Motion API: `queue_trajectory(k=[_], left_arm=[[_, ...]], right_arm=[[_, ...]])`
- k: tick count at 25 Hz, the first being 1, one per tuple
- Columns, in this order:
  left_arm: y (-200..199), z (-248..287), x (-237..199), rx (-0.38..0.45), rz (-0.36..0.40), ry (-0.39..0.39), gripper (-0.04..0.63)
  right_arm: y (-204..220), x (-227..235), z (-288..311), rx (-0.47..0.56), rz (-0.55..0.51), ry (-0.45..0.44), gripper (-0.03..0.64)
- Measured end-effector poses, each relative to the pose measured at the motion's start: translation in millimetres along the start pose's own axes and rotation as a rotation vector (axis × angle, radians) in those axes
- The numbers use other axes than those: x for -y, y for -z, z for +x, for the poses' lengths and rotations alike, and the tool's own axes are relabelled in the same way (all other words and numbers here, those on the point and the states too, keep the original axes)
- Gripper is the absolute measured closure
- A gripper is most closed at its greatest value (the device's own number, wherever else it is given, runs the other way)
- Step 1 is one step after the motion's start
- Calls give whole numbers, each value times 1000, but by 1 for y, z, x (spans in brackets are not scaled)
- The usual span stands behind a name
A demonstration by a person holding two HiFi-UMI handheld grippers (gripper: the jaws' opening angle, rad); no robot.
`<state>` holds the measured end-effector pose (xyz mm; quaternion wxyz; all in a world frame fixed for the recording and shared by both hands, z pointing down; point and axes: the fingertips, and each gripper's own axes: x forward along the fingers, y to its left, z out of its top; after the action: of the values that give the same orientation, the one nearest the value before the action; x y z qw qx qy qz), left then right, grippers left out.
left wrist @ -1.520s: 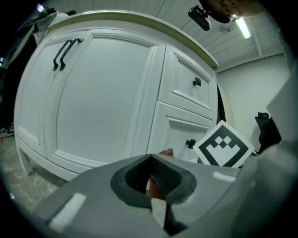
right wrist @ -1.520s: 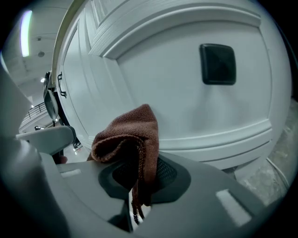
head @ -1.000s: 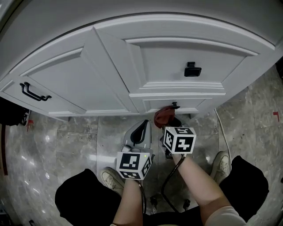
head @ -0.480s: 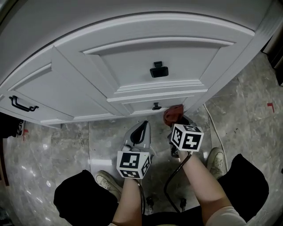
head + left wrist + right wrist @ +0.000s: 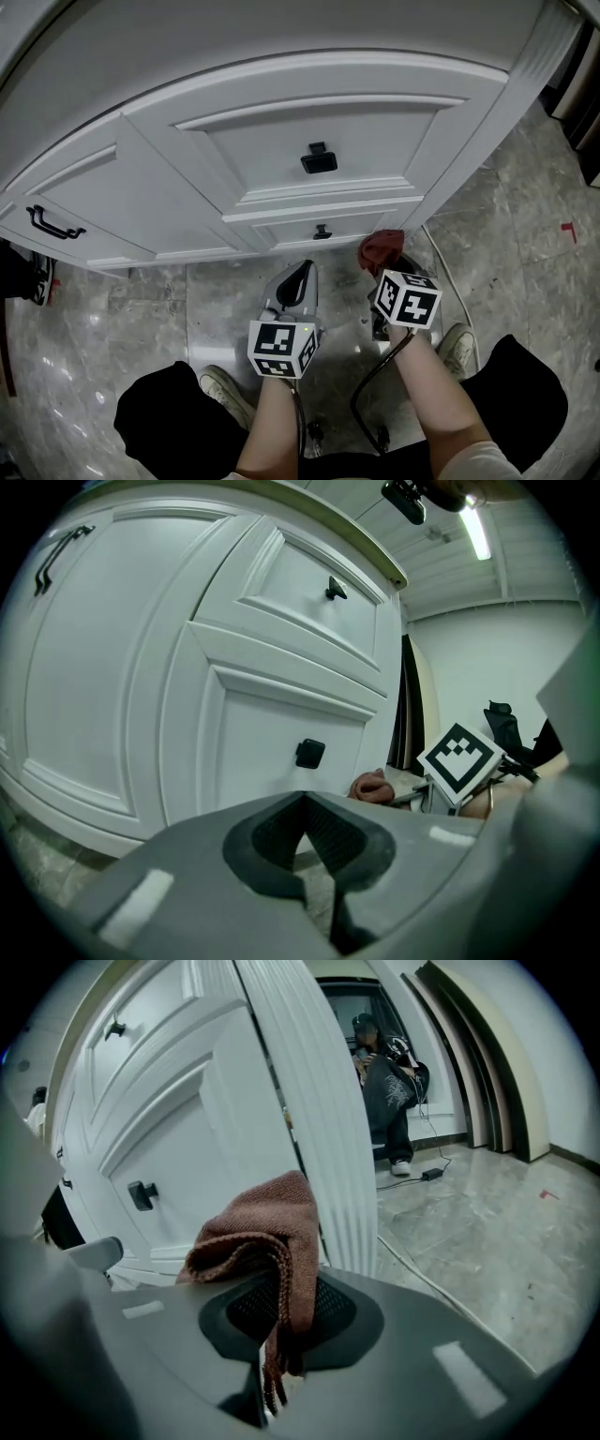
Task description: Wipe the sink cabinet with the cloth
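Marble floor (image 5: 141, 305), white sink cabinet (image 5: 319, 103), right claw (image 5: 274, 1349) pinching cloth (image 5: 270, 1227)

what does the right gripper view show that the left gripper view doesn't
Only the right gripper view: the right gripper shut on the cloth, the fluted corner post, and a person far behind. Only the left gripper view: the left gripper shut and empty, and a ceiling light. Both: the white cabinet front, a black knob and the cloth.

grey marble floor (image 5: 141, 309), white wall (image 5: 487, 658), ceiling strip light (image 5: 476, 532)
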<state>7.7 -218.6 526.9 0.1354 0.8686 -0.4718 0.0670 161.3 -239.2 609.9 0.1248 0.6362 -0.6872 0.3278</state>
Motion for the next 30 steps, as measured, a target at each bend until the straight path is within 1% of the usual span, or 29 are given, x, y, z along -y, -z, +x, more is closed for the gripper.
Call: queue_trajectory(k=[2,4,6,9,11,13,15,17,21,24,26,30], left_arm=[[-7,-5,0,8,-1,-7,595],[-21,-11,1,34,1,-15,595],[-42,-22,5,81,22,-19,595],[-79,-48,21,165,86,-19,595],[-102,-70,33,218,118,-22,595],[-123,-93,41,265,118,-29,595],[-135,-116,46,300,103,-40,595],[-139,-138,53,315,96,-49,595],[-143,-178,78,333,111,-58,595],[-146,-205,95,356,135,-62,595],[-149,-222,105,365,147,-63,595],[-147,-246,123,376,143,-58,595]], right_arm=[[-5,-15,-12,18,-25,-40,538],[-20,-30,-29,66,-64,-73,538],[-42,-45,-51,136,-112,-95,538],[-70,-64,-90,247,-171,-113,538],[-81,-76,-114,294,-189,-134,538],[-85,-88,-137,316,-200,-160,538],[-86,-100,-159,332,-210,-180,538],[-84,-111,-182,348,-213,-191,538],[-74,-127,-231,383,-239,-215,538],[-62,-129,-262,404,-260,-215,538],[-53,-127,-279,406,-254,-214,538],[-39,-123,-308,417,-230,-207,540]])
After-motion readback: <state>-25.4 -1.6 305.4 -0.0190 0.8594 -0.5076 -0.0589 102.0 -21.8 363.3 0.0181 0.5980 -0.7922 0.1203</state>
